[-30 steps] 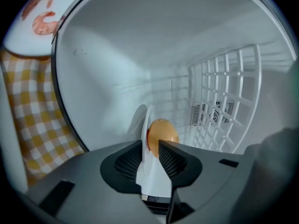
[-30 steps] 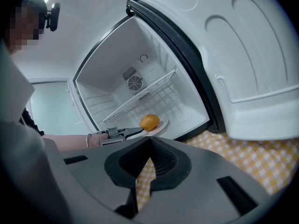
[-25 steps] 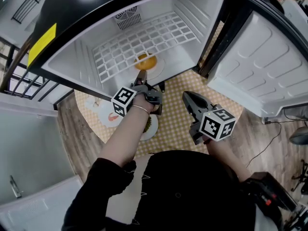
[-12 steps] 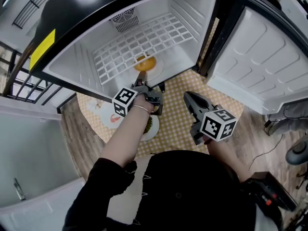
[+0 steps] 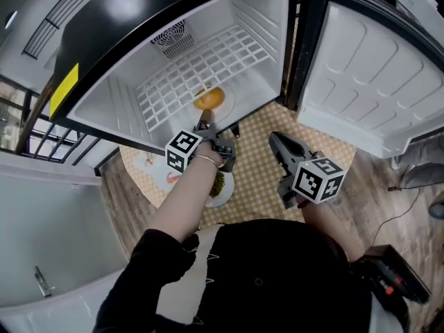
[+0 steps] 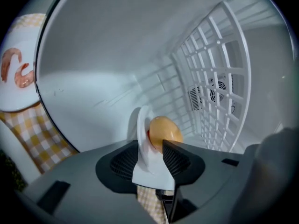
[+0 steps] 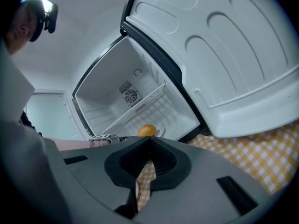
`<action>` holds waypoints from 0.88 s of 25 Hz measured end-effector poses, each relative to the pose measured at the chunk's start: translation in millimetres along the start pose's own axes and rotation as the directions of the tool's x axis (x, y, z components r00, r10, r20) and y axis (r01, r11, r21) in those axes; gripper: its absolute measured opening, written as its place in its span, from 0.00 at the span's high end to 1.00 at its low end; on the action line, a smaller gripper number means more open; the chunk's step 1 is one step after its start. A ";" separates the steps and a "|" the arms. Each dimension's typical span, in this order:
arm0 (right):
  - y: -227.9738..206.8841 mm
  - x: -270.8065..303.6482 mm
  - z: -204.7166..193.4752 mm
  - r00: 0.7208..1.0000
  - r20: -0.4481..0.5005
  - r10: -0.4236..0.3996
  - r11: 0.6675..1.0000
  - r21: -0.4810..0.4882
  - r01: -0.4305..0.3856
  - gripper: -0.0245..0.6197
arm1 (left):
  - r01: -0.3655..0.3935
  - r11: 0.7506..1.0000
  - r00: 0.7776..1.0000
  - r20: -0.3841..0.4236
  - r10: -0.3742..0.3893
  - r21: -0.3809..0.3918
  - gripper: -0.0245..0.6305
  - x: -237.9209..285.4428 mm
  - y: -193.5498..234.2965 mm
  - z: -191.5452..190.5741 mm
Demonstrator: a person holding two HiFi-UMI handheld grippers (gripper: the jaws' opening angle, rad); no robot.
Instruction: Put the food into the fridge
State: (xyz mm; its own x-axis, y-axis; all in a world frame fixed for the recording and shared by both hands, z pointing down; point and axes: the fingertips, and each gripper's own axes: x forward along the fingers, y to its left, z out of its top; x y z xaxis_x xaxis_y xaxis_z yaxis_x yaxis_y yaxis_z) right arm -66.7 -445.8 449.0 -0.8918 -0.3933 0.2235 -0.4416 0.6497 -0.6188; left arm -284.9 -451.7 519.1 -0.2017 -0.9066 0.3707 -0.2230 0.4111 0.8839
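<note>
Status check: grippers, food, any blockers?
Left gripper at fridge mouth, fingers opening around plate rim. Right gripper shut, empty, above table. Orange food on plate, on fridge floor. Nothing blocking.

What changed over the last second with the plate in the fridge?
The left gripper is opening its jaws, letting go of the white plate with the orange food, which rests on the fridge floor. The plate has not moved; the right gripper stays shut over the checked table.
</note>
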 end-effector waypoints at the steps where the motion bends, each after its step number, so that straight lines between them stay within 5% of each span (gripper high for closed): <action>1: -1.3 -0.9 0.2 1.000 0.007 0.000 1.000 0.007 0.000 0.94 | -0.003 1.000 1.000 -0.007 0.003 0.013 0.72 -0.1 -0.9 -1.1; 22: -9.0 -16.7 -5.7 0.995 0.093 -0.026 0.997 0.077 0.019 0.94 | -0.003 0.989 0.996 -0.091 0.016 0.148 0.67 -7.1 -7.6 -15.3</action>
State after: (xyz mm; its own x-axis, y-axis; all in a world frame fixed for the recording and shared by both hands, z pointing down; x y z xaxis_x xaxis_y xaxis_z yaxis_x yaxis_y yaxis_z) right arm -48.4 -441.3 455.1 -0.8669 -0.4690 0.1688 -0.4496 0.5899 -0.6707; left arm -267.1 -449.8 514.1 -0.1173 -0.9046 0.4097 -0.3611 0.4232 0.8310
